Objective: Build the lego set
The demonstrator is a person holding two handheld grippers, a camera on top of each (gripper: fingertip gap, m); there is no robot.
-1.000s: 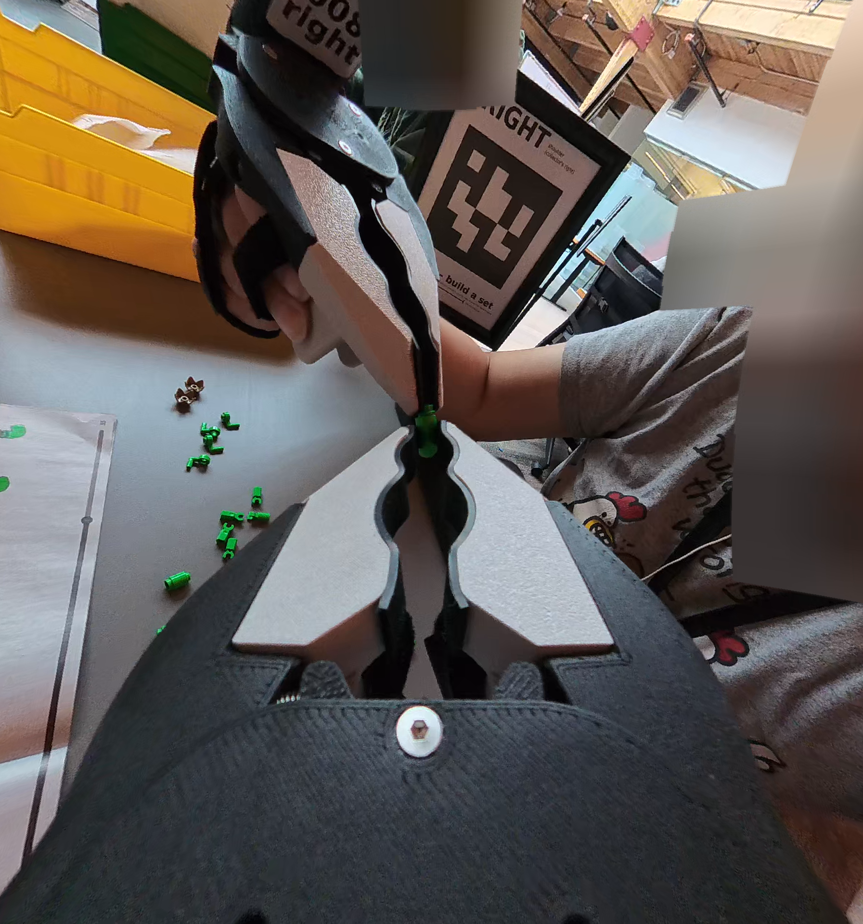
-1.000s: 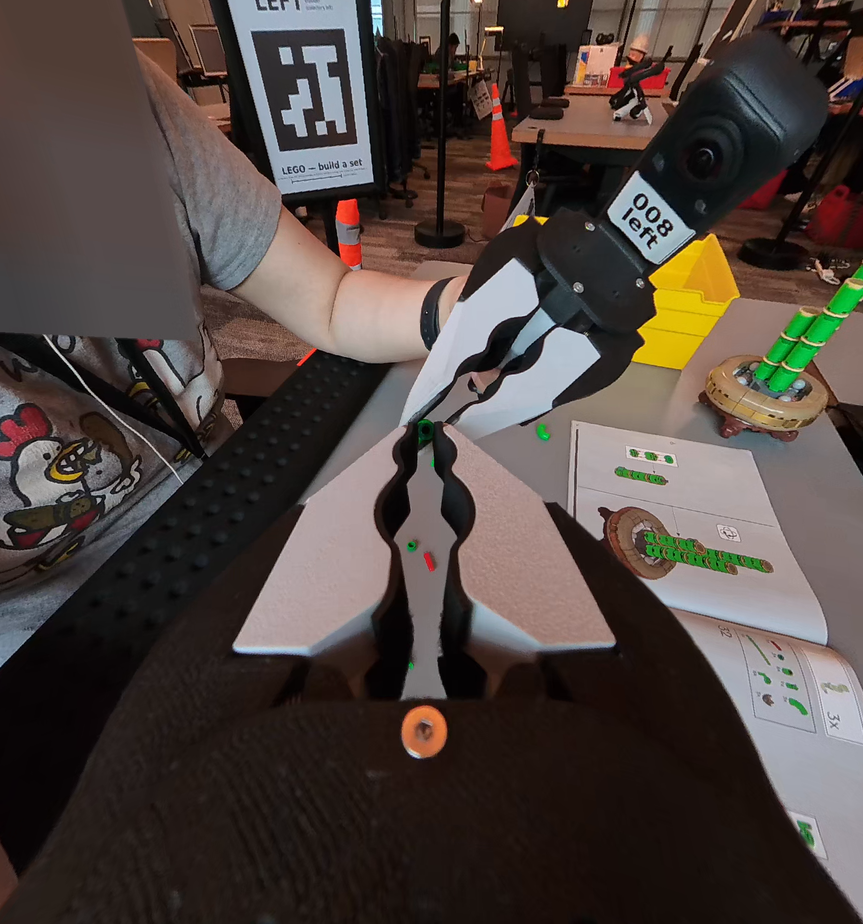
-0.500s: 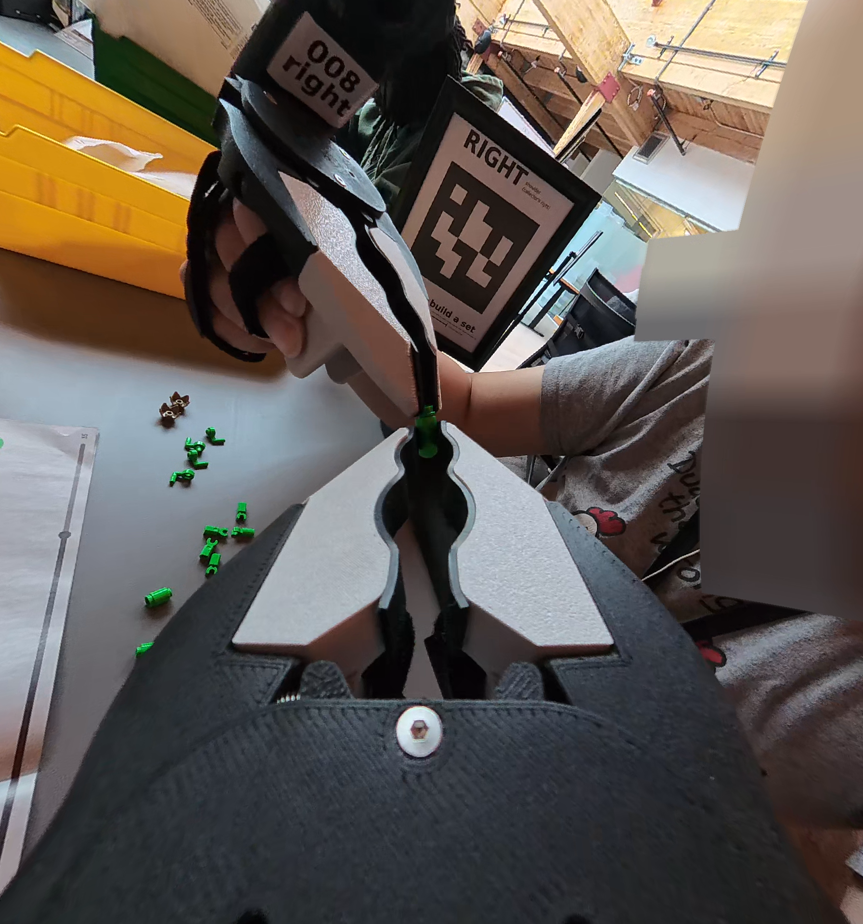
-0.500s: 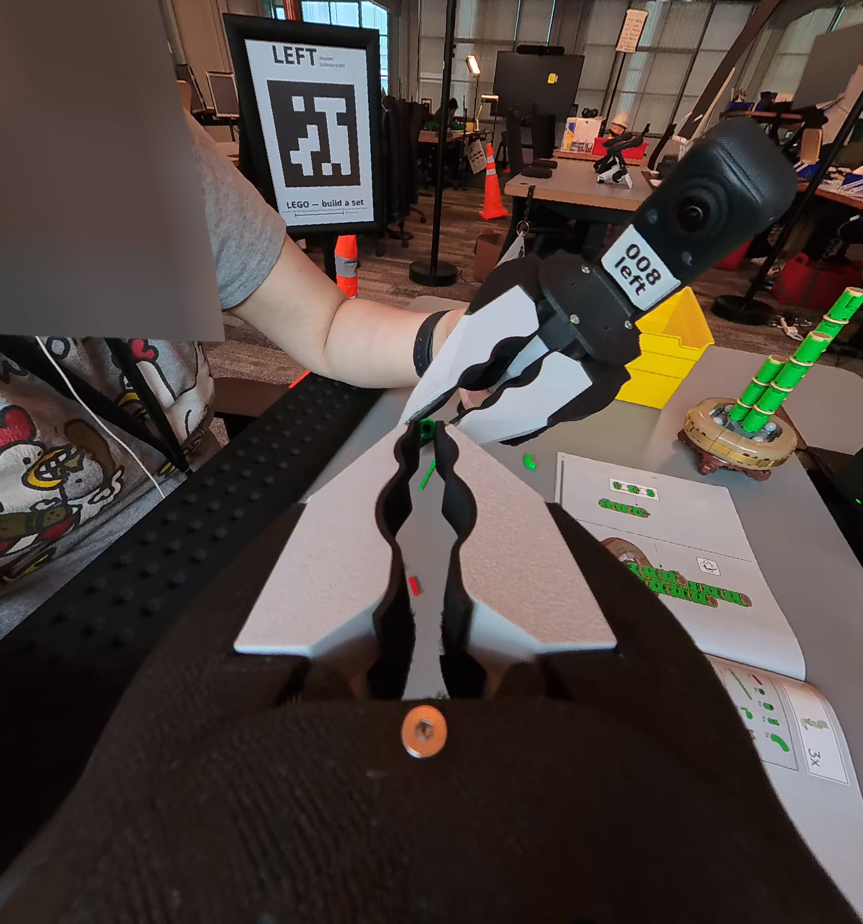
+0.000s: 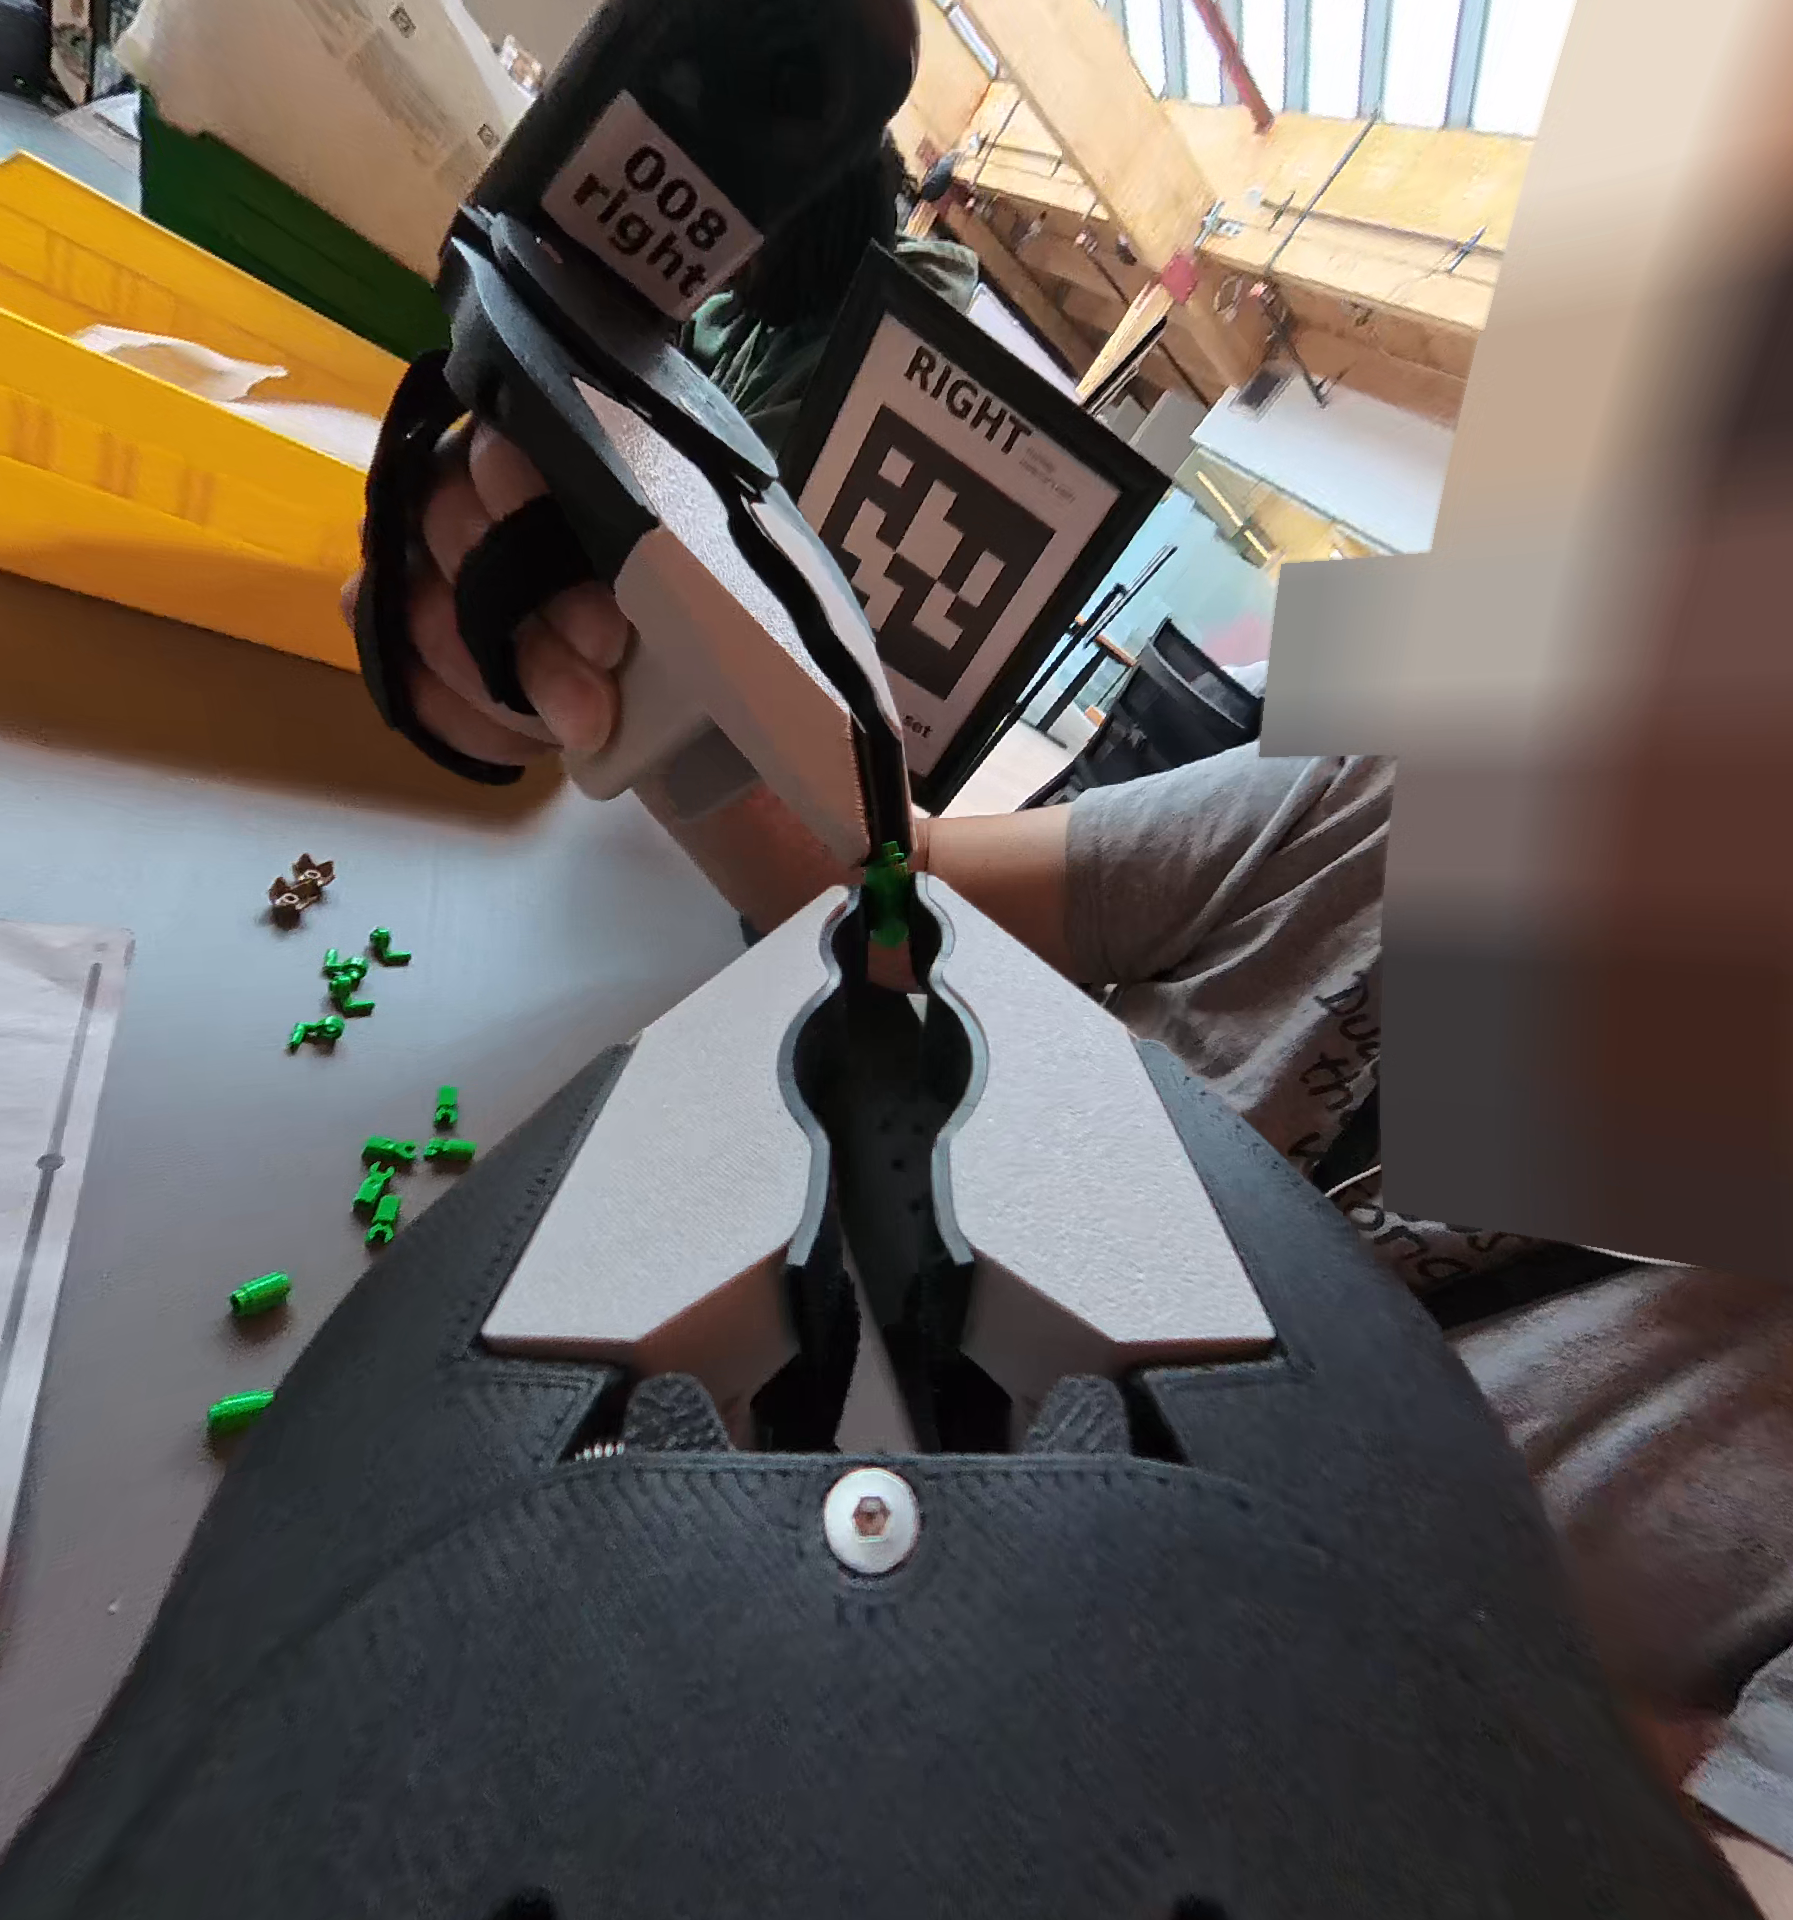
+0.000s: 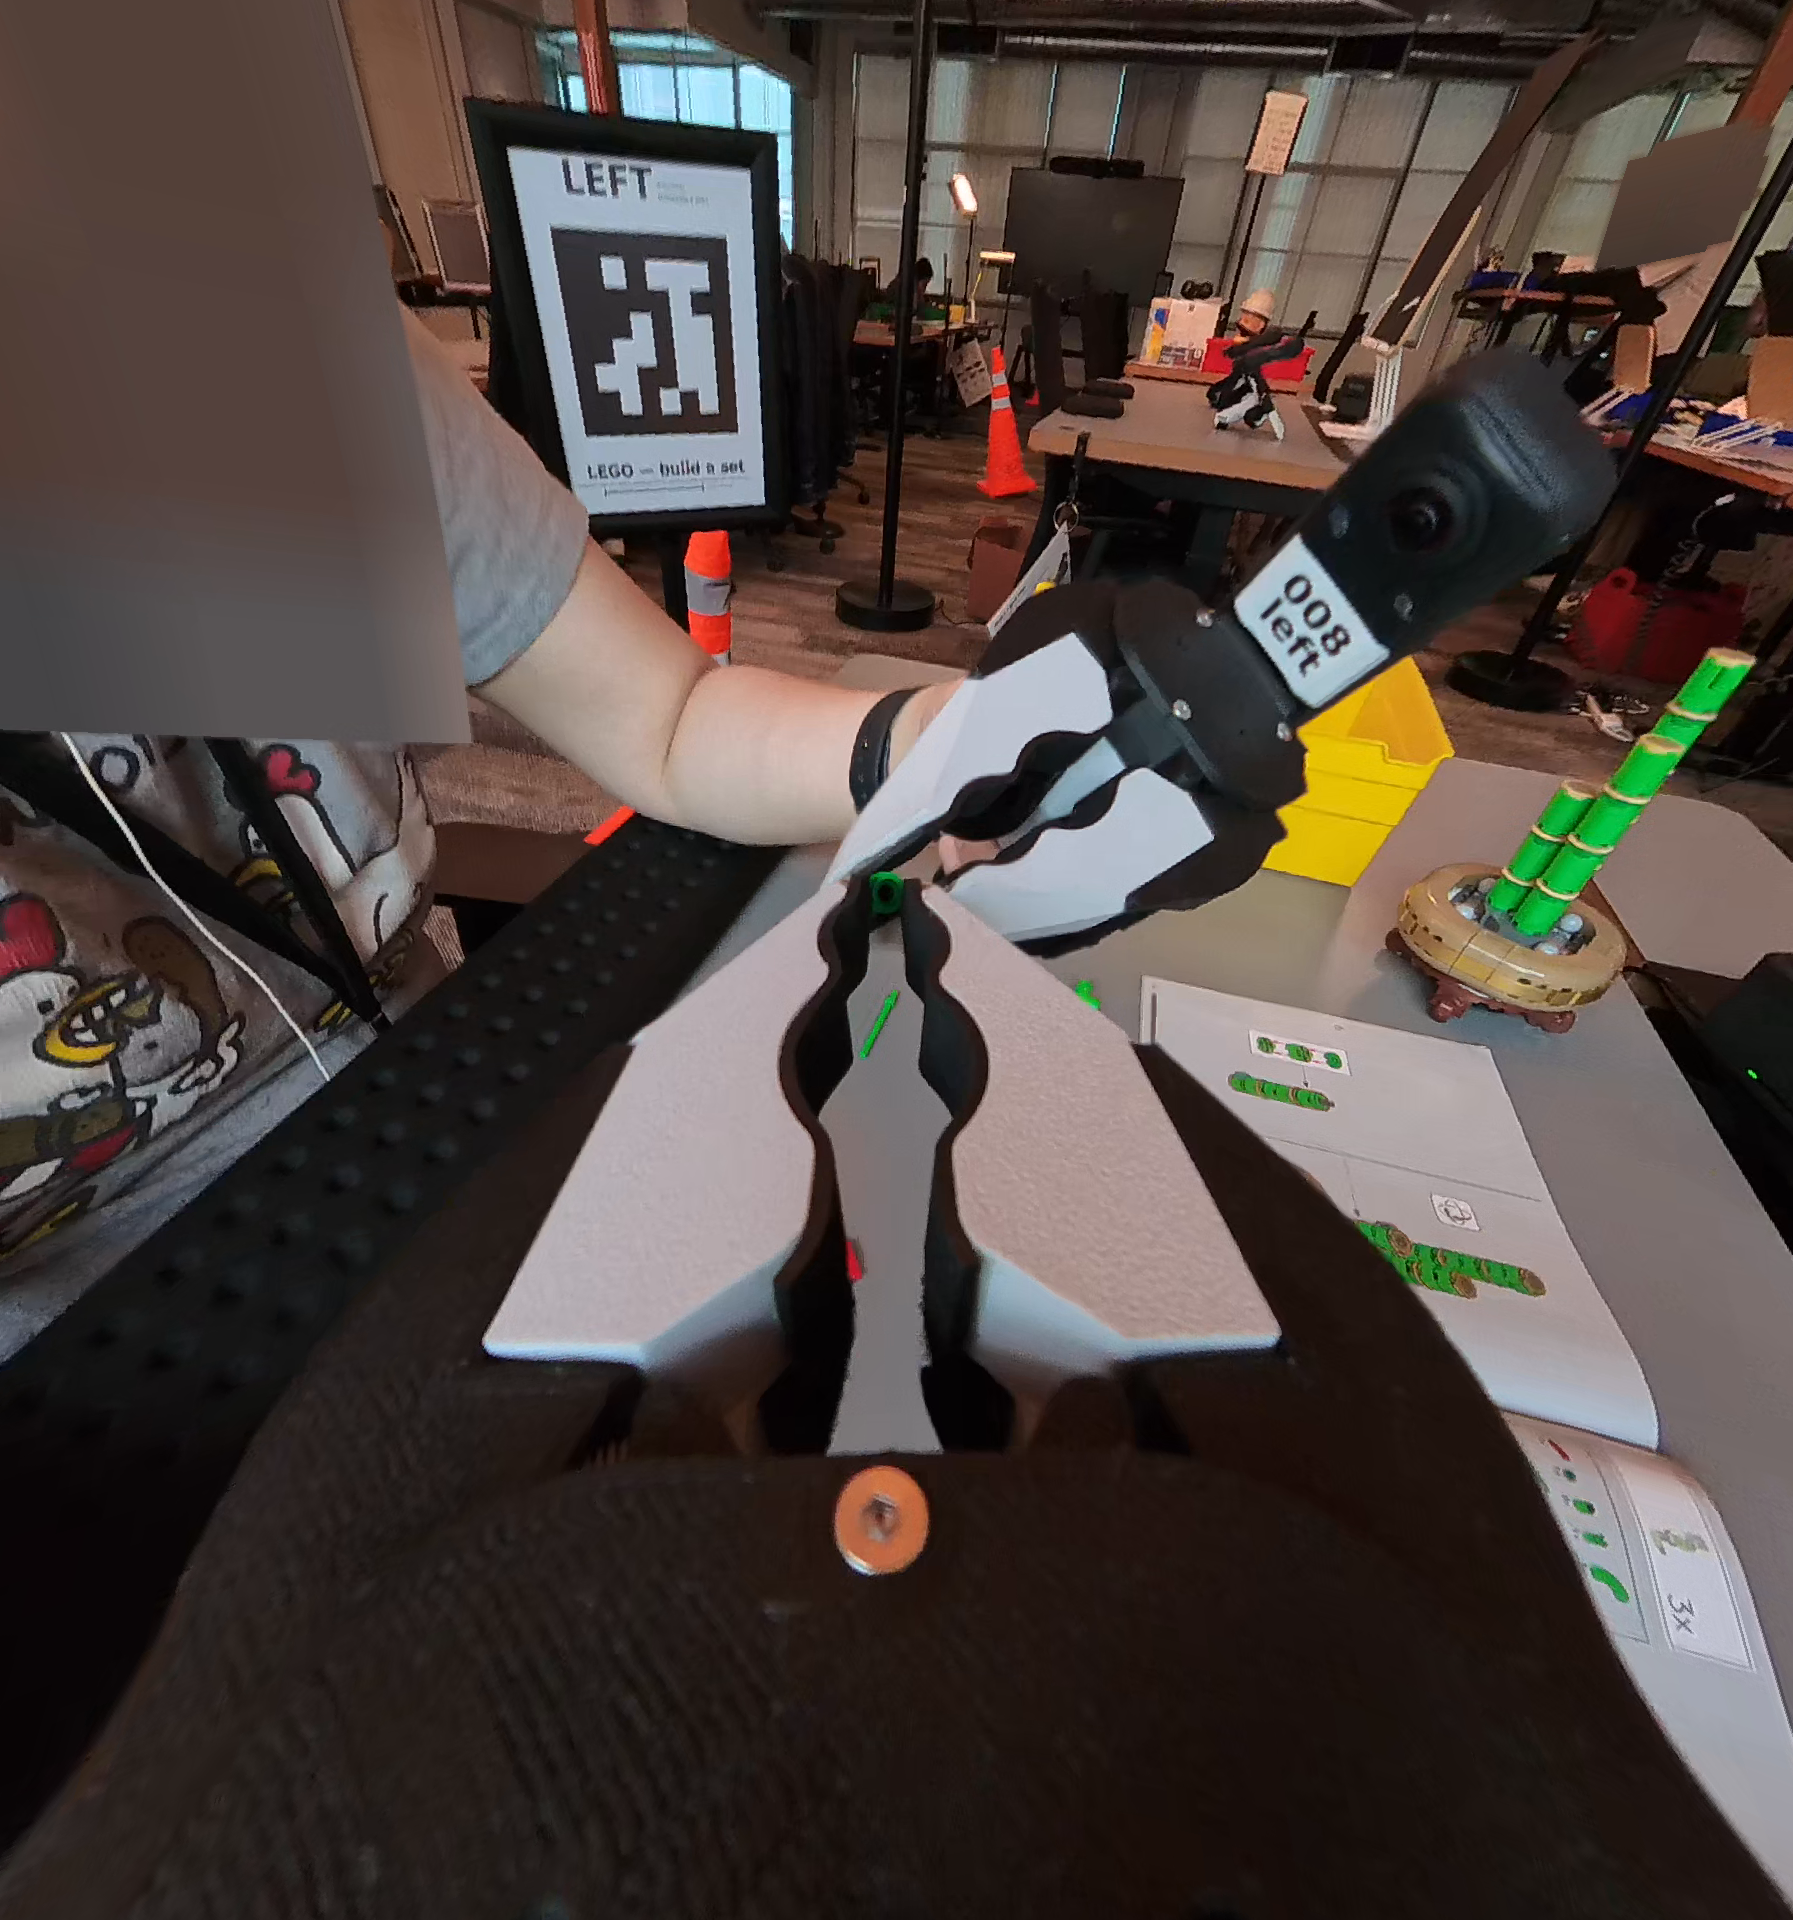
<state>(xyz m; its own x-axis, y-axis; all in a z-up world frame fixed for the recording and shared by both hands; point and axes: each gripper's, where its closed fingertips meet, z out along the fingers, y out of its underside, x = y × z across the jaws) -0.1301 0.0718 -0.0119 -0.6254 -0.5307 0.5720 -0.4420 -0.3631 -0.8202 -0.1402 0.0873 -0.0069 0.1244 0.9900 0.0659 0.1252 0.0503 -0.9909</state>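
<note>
**Left wrist view: two grippers meet on one green piece, most of the build still loose**

Left wrist view, centre of frame: the left gripper [image 5: 884,920] has its jaws drawn narrow, pinching a small green piece [image 5: 884,906] at the tips. The right gripper [image 5: 884,831] comes down from the upper left, its jaws nearly together on the top of the same green bit, so the two tips touch or almost touch there. In the right wrist view the right gripper [image 6: 884,899] shows the piece [image 6: 881,891] at its tips, just under the left gripper's fingers [image 6: 975,790].

I judge this a joining step: either two tiny parts are being pressed together or one is passing between grippers; which of these, the pictures do not settle.

Done so far: a round tan base with green stalks [image 6: 1557,862] stands at the right of the right wrist view, beyond the open booklet [image 6: 1391,1164]. Left to do, it seems, is plenty: loose green pieces [image 5: 383,1153] lie scattered at the left of the left wrist view, with two brown pieces [image 5: 300,894] above them, all well apart from the grippers.

Hard to make out: whether the green bit is one part or two, and its shape. A thin green rod [image 6: 877,1023] and a red speck [image 6: 852,1259] show through the gap between the right gripper's fingers, seemingly on the table. The yellow bin [image 5: 144,468] is cut off at the upper left, its contents unclear. Blurred patches cover the upper right.
</note>
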